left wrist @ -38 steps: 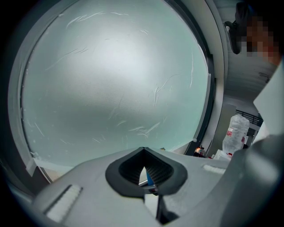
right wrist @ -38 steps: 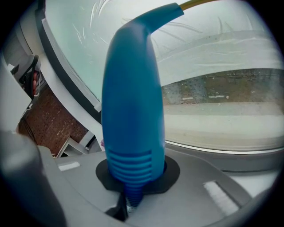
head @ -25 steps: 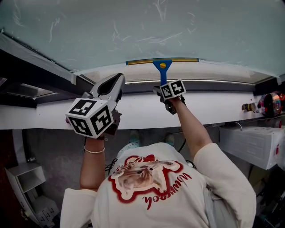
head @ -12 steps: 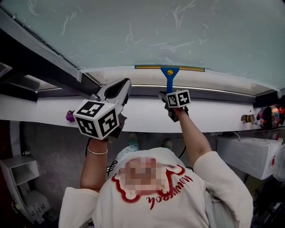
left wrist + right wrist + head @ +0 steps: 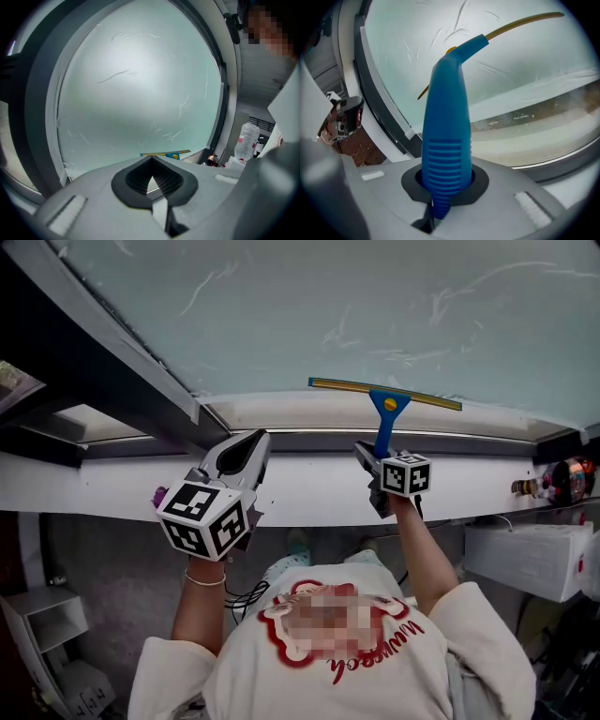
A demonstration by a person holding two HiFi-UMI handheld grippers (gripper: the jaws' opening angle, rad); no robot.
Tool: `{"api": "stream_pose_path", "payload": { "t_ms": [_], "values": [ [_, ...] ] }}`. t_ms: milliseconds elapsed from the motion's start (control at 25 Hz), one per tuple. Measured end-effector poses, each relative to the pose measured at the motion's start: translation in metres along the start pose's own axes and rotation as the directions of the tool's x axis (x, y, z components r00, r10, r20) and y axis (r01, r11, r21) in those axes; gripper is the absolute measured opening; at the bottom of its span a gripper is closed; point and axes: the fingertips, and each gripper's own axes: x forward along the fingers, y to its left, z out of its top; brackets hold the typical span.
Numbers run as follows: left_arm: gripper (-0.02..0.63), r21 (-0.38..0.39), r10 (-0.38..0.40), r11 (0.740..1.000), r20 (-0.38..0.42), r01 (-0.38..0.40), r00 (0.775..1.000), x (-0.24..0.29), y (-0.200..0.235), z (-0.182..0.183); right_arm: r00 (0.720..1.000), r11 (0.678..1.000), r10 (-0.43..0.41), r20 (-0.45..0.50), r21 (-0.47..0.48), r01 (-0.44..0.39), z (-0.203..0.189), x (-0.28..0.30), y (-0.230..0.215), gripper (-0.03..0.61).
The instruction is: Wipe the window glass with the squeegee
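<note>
Pane: large pale-green frosted window glass (image 5: 328,306) with faint white streaks across it; also seen in the left gripper view (image 5: 140,93) and the right gripper view (image 5: 525,56).
Tool: blue plastic-handled squeegee with a long yellow-edged blade (image 5: 385,413); blade set along the bottom of the pane just above the sill, tilted, its right end lower in the head view; ribbed grip and curved neck close up in the right gripper view (image 5: 445,117); glimpsed low and small in the left gripper view (image 5: 172,155).
Right claw: grey right gripper (image 5: 375,460) – pinching the ribbed lower end of the handle between its black pads (image 5: 445,187); marker cube facing the head camera.
Left claw: grey left gripper (image 5: 246,448) – pressed together at the tips, nothing between (image 5: 152,180); held apart from the tool, left of it, pointed toward the pane.
Surround: white window sill (image 5: 300,486) below both claws; dark frame bar (image 5: 103,371) slanting along the pane's left side.
Wearer: thin bracelet (image 5: 204,579) on the left wrist; white shirt with red print (image 5: 394,681).
</note>
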Motion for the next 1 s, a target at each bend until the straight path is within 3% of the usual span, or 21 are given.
{"api": "stream_pose_path", "payload": {
  "t_ms": [120, 280, 480, 760, 1000],
  "values": [
    [0.0, 0.018, 0.001, 1.0, -0.017, -0.001, 1.0, -0.016, 0.02, -0.006, 0.996, 1.0, 0.006, 0.087, 0.027, -0.008, 0.015, -0.005, 0.035, 0.038],
    [0.0, -0.009, 0.033, 0.999, -0.002, -0.033, 0.999, -0.03, 0.038, -0.015, 0.992, 1.0, 0.013, 0.128, -0.019, -0.01, 0.025, -0.021, 0.071, 0.038],
    [0.0, 0.003, 0.148, 0.989, 0.067, -0.148, 0.987, -0.047, 0.049, -0.001, 0.981, 0.997, 0.032, 0.19, -0.075, -0.018, 0.052, -0.044, 0.08, 0.038],
    [0.0, -0.027, 0.253, 0.967, 0.051, -0.252, 0.966, -0.07, 0.038, -0.015, 0.984, 0.986, 0.102, 0.146, -0.143, -0.081, 0.05, -0.048, 0.097, 0.038],
    [0.0, -0.011, 0.251, 0.968, 0.055, -0.25, 0.967, -0.079, 0.031, -0.015, 0.982, 0.977, 0.126, 0.138, -0.19, -0.098, 0.051, -0.041, 0.125, 0.038]
  ]
}}
